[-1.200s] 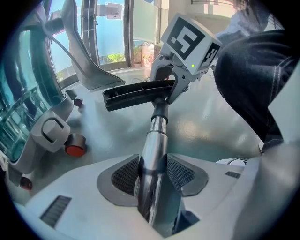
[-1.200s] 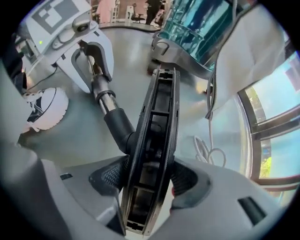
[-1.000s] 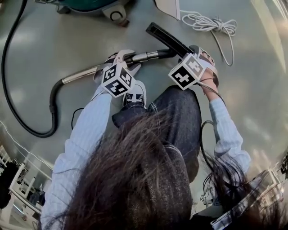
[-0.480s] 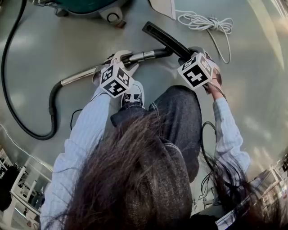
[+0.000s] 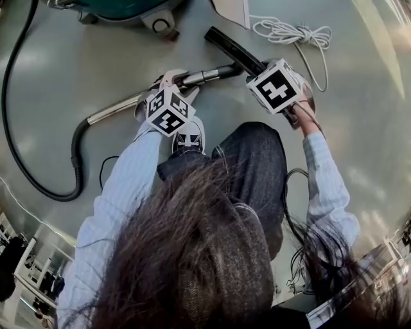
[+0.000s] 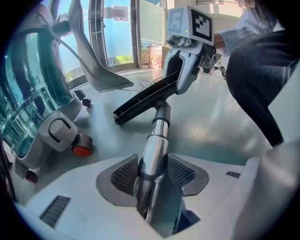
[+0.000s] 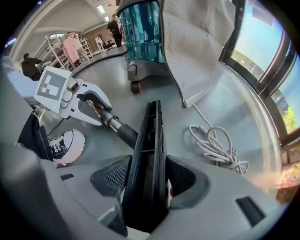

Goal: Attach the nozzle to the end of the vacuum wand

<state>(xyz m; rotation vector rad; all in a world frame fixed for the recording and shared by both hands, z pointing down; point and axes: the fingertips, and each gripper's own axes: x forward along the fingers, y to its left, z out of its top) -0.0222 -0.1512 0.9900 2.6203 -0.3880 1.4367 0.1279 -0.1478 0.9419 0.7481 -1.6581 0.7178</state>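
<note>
The vacuum wand (image 6: 154,150), a shiny metal tube with a black end collar, runs between the pads of my left gripper (image 6: 153,171). Those jaws are opening, with both pads still against the tube. The long black nozzle (image 7: 150,154) lies lengthwise in my right gripper (image 7: 147,176), which is shut on it. In the head view the wand (image 5: 205,77) reaches right to the nozzle (image 5: 231,48), and the right gripper (image 5: 257,67) hides the joint. In the left gripper view the wand's collar meets the nozzle (image 6: 145,101).
The teal vacuum canister (image 5: 128,8) stands at the far edge, and its black hose (image 5: 38,180) loops over the floor at left. A coiled white cord (image 5: 292,32) lies far right. The person's sneaker (image 5: 188,137) and knee are just below the grippers.
My right gripper has risen and rolled, turning its marker cube and lifting the nozzle's near end a little. The left gripper and the wand have stayed in place.
</note>
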